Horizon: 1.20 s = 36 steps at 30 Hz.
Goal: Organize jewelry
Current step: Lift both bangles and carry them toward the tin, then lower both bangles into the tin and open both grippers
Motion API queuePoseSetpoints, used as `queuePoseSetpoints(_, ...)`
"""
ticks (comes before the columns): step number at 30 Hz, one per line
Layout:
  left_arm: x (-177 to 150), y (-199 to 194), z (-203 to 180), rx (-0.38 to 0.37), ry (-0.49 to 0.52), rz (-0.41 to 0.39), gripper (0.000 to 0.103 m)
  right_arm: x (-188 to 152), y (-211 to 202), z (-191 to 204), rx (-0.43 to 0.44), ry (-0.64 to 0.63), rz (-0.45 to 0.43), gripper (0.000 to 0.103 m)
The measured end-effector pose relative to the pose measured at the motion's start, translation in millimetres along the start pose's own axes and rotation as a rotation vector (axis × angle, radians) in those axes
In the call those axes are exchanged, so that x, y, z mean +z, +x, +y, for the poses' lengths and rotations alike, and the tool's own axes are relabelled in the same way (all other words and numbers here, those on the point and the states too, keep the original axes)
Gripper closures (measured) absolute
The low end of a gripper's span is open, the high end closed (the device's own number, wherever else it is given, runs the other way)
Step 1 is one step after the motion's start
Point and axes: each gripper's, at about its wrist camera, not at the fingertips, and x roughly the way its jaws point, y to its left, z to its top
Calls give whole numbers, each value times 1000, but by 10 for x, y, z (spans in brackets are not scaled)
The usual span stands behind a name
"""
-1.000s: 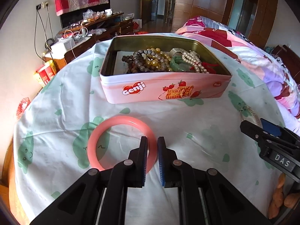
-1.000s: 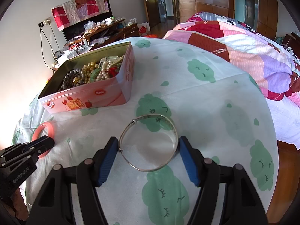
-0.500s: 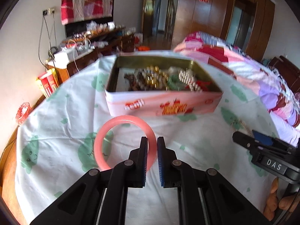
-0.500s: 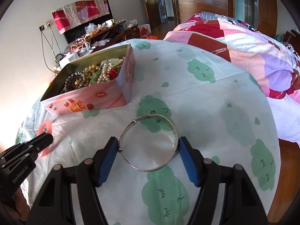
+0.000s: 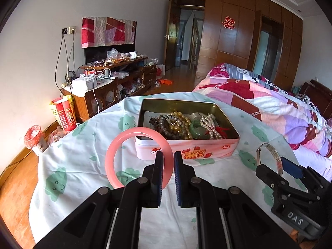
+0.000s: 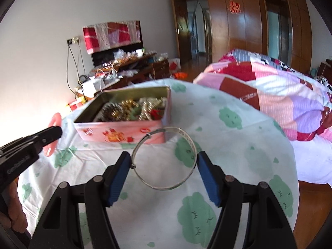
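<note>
Bangles in both grips, and you're mid-carry toward the pink tin [image 5: 186, 151]. Your left gripper [image 5: 166, 161] has its jaws pressed nearly together, pinching the right-hand rim of the pink bangle [image 5: 116, 145], which stands up off the cloth with its top edge overlapping the tin's near-left corner in the left wrist view. Your right gripper [image 6: 164, 161] has its jaws spread wide and braced against the outside of the silver bangle [image 6: 166, 186], one blue pad on each side, the ring tilted and, by the look of it, lifted clear of the cloud-print sheet [image 6: 228, 145]. So the step in hand looks like delivery: both pieces up, neither yet over the opening. Next you need height, I'd say, enough to clear the tin's near wall, then a forward reach so each ring hangs above the contents before you let go. Take them one at a time; the two grippers sit close on either side of the tin's front. Inside, the bead strands [image 5: 176, 124], a green bangle [image 5: 195, 127] and the pearls [image 5: 207, 124] already crowd the middle and right, while the near-left corner shows bare floor, a fair spot for the pink one. The quilted bed [image 5: 269, 103] lies off to your right, the cluttered cabinet [image 5: 108, 87] sits beyond the sheet; neither blocks your path.
</note>
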Motion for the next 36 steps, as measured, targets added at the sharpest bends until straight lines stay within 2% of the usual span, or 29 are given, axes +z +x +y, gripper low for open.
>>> queuePoseSetpoints(12,139,-154,-4,25,1,-85,94,143,-189,266,64,-32,-98,34)
queuePoseSetpoints(27,174,-40,16,-7,-25,-76,94,235,-96,185,67,8,-100,34)
queuePoseSetpoints(36,408,125,7,6,-10,-110,94,453,45,89,65,27,-115,34)
